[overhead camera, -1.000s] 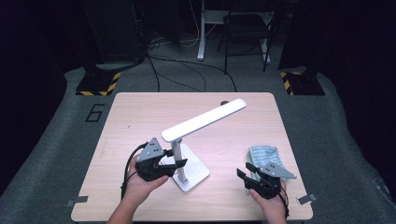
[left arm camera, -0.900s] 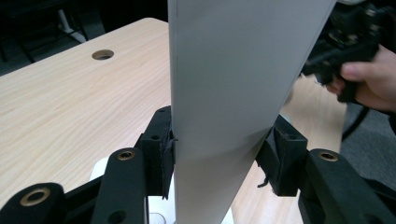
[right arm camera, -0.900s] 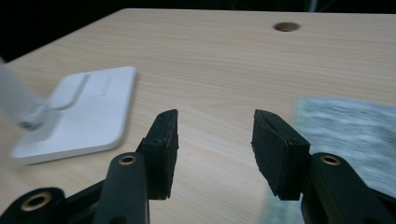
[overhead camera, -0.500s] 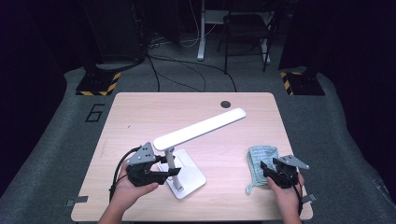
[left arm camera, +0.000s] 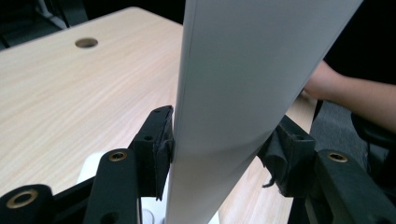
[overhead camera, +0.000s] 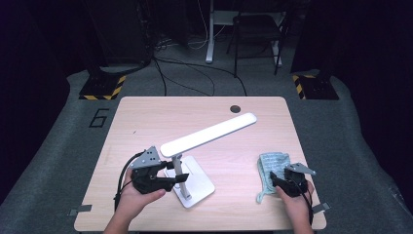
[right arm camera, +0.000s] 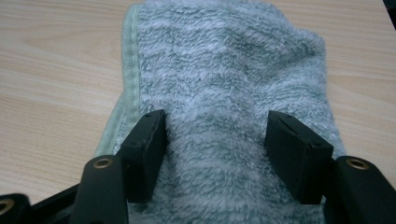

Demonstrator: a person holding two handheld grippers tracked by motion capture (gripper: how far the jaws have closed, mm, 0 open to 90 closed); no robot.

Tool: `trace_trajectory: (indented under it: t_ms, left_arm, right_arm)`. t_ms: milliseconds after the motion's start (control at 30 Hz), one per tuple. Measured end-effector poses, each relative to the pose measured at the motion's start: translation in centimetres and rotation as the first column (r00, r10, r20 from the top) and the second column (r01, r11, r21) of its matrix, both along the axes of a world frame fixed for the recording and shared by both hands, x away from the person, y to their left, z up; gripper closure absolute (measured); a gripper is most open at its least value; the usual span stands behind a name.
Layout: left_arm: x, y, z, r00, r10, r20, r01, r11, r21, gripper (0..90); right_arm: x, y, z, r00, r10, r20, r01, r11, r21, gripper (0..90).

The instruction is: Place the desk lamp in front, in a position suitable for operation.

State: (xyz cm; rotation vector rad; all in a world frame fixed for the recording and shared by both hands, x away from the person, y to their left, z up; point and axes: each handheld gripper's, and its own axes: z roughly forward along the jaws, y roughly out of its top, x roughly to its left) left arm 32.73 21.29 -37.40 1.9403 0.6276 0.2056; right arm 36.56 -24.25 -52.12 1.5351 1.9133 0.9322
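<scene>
A white desk lamp [overhead camera: 209, 134] stands on its square base [overhead camera: 197, 183] at the table's front middle, with its long head slanting up to the right. My left gripper [overhead camera: 180, 178] is at the lamp's stem [left arm camera: 243, 84]. Its jaws have just been opening and sit close on either side of the stem without clamping it. A grey-green fluffy cloth [overhead camera: 270, 165] lies flat at the front right. My right gripper [overhead camera: 278, 178] rests at its near end. Its jaws have just been opening and stand wide over the cloth [right arm camera: 224, 70].
The light wooden table [overhead camera: 160, 117] has a round cable hole [overhead camera: 235, 108] near its far edge. Beyond it are a chair [overhead camera: 255, 29], floor cables and two blocks with yellow-black stripes [overhead camera: 102, 87]. The other forearm [left arm camera: 345, 88] shows at the right of the left gripper view.
The right gripper has come down to the front right, laid the cloth on the table and opened its jaws. The lamp head sits slightly lower. The left hand has stayed in place.
</scene>
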Motion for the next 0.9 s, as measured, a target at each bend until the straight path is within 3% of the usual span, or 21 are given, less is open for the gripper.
trace_trajectory:
  t_ms: [233, 367, 467, 633, 700, 900]
  left_arm:
    - [-0.1, 0.4, 0.9, 0.9998, 0.006, 0.018, -0.005, 0.9992, -0.04, 41.6]
    - [-0.3, 0.2, 1.4, 0.9995, 0.011, 0.03, -0.009, 0.999, -0.043, 45.0]
    - [-0.4, 0.1, 1.9, 0.9987, 0.013, 0.049, -0.01, 0.9991, -0.041, 48.3]
    - [-0.5, -0.2, 2.2, 0.9985, 0.008, 0.054, -0.008, 0.9999, -0.007, 50.4]
    - [-0.6, -0.3, 2.2, 0.9972, 0.003, 0.074, -0.003, 1.0, 0.007, 51.1]
    - [-0.4, -0.4, 2.1, 0.9934, -0.084, 0.078, 0.084, 0.9964, -0.005, 51.7]
  right_arm:
    - [-0.2, 0.2, -0.2, 0.9999, 0.006, 0.012, -0.006, 0.9997, -0.024, 40.6]
    - [-0.3, 0.3, -0.2, 0.9999, 0.005, 0.011, -0.005, 1.0, -0.007, 44.5]
    - [-0.4, 0.4, -0.2, 0.9999, 0.006, 0.01, -0.006, 1.0, -0.007, 47.4]
    - [-0.5, 0.6, -0.1, 1.0, 0.006, 0.0, -0.006, 1.0, -0.002, 56.2]
    - [-0.6, 0.7, 0.0, 0.9999, 0.01, 0.002, -0.01, 0.9999, -0.004, 59.9]
    - [-1.2, 0.8, 0.2, 0.9998, 0.017, -0.01, -0.017, 0.9998, 0.012, 67.6]
